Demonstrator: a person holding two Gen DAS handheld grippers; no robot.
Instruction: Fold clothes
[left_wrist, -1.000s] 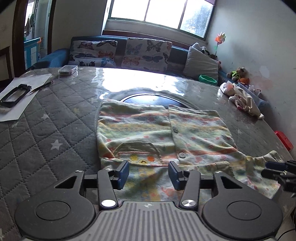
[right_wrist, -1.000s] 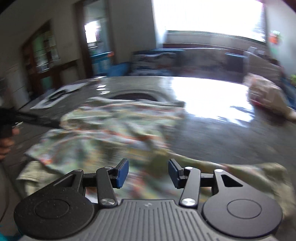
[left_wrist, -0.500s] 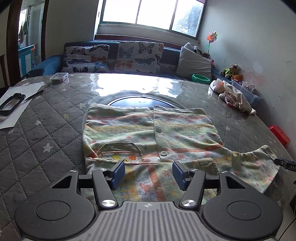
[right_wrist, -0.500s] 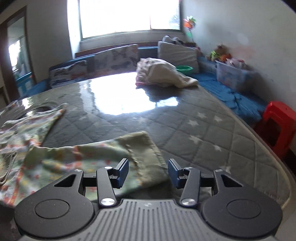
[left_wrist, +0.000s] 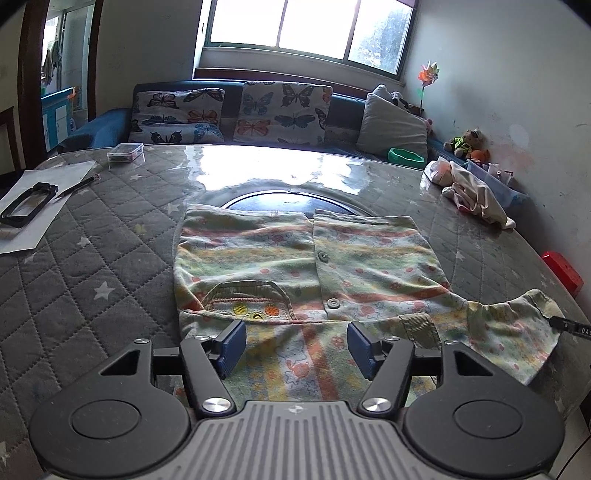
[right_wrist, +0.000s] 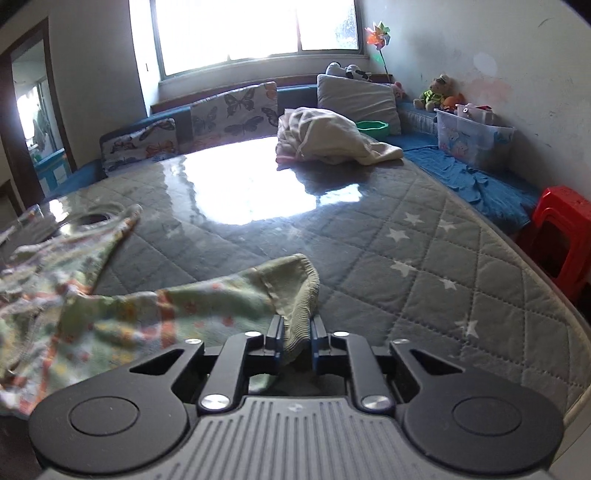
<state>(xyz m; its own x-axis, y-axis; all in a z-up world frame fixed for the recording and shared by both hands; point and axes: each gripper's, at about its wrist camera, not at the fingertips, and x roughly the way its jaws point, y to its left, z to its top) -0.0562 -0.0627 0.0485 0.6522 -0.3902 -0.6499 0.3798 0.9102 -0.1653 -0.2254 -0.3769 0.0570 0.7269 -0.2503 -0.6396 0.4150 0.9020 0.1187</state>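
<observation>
Jaws of left gripper (left_wrist: 293, 349) widening, blue pads apart above pastel printed cotton baby garment (left_wrist: 295, 266), nothing pinched. Jaws of right gripper (right_wrist: 295, 341) closing, clamped on green ribbed sleeve cuff (right_wrist: 295, 291) of same garment. Garment laid flat, buttoned front up, near edge of grey star-quilted table cover (left_wrist: 92, 258) under glossy clear sheet; one sleeve folded across lower front, other drawn out sideways. Cream crumpled cloth heap (right_wrist: 328, 136) at far side. White paper sheet (left_wrist: 33, 210) with black frame at left.
</observation>
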